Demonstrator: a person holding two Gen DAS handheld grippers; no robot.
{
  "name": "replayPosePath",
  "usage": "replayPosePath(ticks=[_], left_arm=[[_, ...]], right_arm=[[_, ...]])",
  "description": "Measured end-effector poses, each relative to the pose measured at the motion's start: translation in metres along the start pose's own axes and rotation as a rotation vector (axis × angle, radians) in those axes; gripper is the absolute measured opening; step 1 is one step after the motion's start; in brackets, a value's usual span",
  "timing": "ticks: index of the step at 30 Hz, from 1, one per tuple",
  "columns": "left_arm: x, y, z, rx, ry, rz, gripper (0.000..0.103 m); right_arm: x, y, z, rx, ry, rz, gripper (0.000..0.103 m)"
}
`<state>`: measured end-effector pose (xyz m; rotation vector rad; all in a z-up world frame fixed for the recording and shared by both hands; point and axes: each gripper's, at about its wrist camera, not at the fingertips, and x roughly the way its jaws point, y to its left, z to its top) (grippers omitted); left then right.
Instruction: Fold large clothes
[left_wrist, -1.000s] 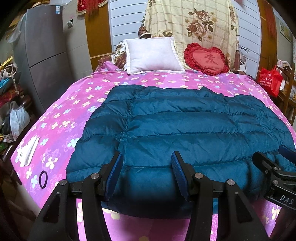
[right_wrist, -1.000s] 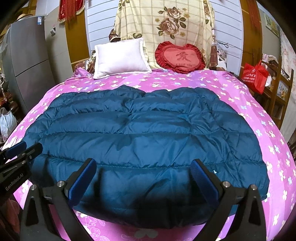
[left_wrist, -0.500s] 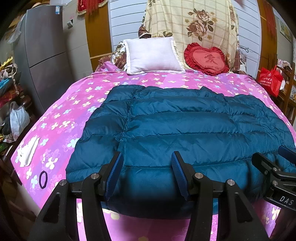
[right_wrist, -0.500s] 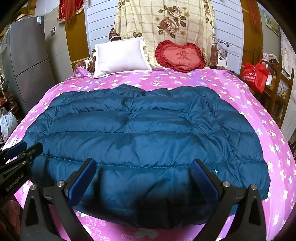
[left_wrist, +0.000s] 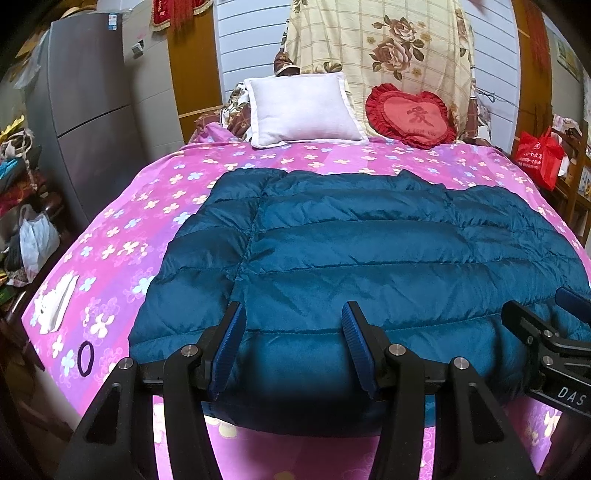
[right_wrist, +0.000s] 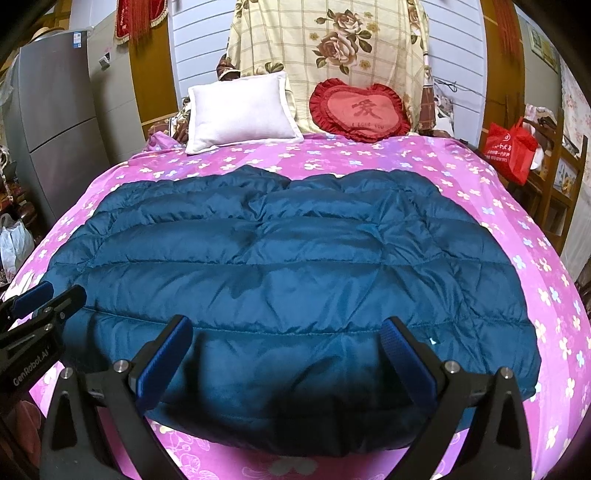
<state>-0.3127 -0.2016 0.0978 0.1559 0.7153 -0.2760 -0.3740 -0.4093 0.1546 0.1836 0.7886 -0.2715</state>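
Right wrist view: we hold both grippers (right_wrist: 284, 354) (left_wrist: 293, 343) wide, gripping nothing, so the puffy jacket's (right_wrist: 295, 266) 6 o'clock hem may slip.

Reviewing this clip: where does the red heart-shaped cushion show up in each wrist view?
Left wrist: the red heart cushion sits upper right of centre, at the bed's head, right of the white pillow.
Right wrist: the cushion sits upper centre, again right of the pillow.
Shared landmark: the blue down jacket spread on the bed.
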Motion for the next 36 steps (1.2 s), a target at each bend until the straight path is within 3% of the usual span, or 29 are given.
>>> replayPosePath(ticks=[36], left_arm=[[0.005, -0.009, 0.001, 0.033, -0.007, -0.026, 0.032]], right_arm=[[0.009, -0.003, 0.002, 0.009, 0.027, 0.008, 0.103]])
